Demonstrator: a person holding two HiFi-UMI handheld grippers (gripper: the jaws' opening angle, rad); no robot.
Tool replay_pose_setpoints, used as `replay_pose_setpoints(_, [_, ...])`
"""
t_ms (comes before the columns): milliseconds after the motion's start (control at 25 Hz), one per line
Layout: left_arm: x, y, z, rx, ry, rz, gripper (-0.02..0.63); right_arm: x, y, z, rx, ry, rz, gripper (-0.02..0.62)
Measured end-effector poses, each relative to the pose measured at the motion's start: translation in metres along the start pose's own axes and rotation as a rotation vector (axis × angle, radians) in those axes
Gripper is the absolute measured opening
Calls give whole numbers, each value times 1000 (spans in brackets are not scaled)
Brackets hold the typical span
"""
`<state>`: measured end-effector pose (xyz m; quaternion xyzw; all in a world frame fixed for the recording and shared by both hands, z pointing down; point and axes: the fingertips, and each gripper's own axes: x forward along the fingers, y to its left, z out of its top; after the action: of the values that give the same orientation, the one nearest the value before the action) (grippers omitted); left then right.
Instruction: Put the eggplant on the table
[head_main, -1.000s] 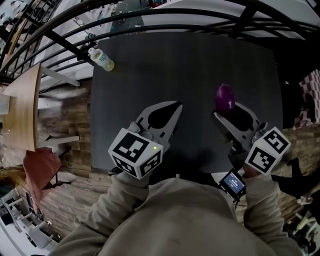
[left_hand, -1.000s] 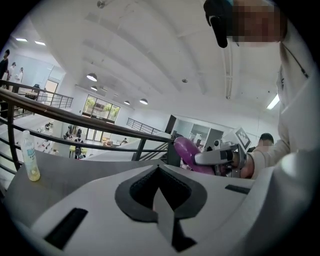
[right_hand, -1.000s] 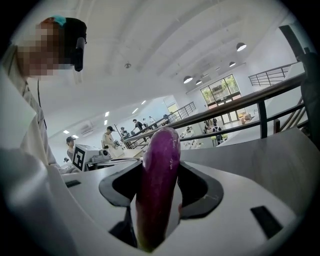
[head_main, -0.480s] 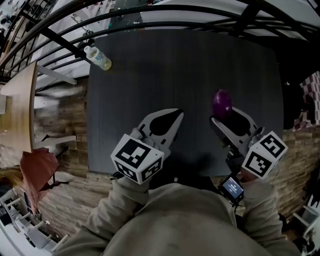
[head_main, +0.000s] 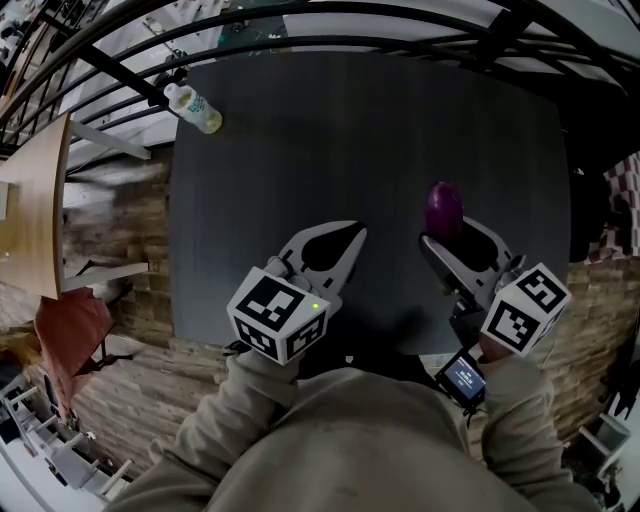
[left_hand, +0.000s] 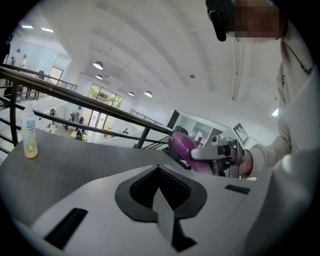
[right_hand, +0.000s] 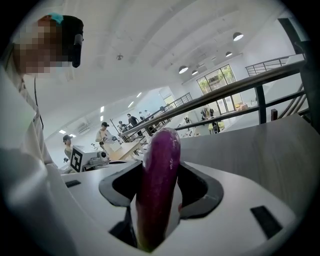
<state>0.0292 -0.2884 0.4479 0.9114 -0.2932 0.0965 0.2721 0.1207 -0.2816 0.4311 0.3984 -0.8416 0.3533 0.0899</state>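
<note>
The eggplant (head_main: 444, 206) is clamped between the jaws of the right tool (head_main: 446, 236) over the counter (head_main: 300, 150); the left tool (head_main: 352, 234) is kept closed on nothing.

From overhead the scene looked dim. The tabletop (head_main: 400, 150) was a flat dark grey with hardly any sheen, and it went darker along its near edge, close to the person's arms. The wide lens bent the railings (head_main: 400, 42) into arcs, and the corners of the frame smeared. The two gripper views were far brighter. Round ceiling lamps (left_hand: 98, 65) and tall windows (left_hand: 104, 95) washed the white hall in even light, and black vignetting ringed both pictures. The eggplant (right_hand: 159, 180), right up against the lens, was soft and out of focus, with a pale sheen down its skin. Distant figures (right_hand: 103, 132) looked small yet fairly sharp.
</note>
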Motion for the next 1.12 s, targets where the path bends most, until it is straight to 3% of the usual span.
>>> replay_pose_setpoints(920, [-9,41,-46,-116,40,81,2,72,-68,-69,53,208,-11,229])
replay_pose_setpoints(1120, [-17,49,-52,-133,44,99,0,81,-72,-83,58,249,24,229])
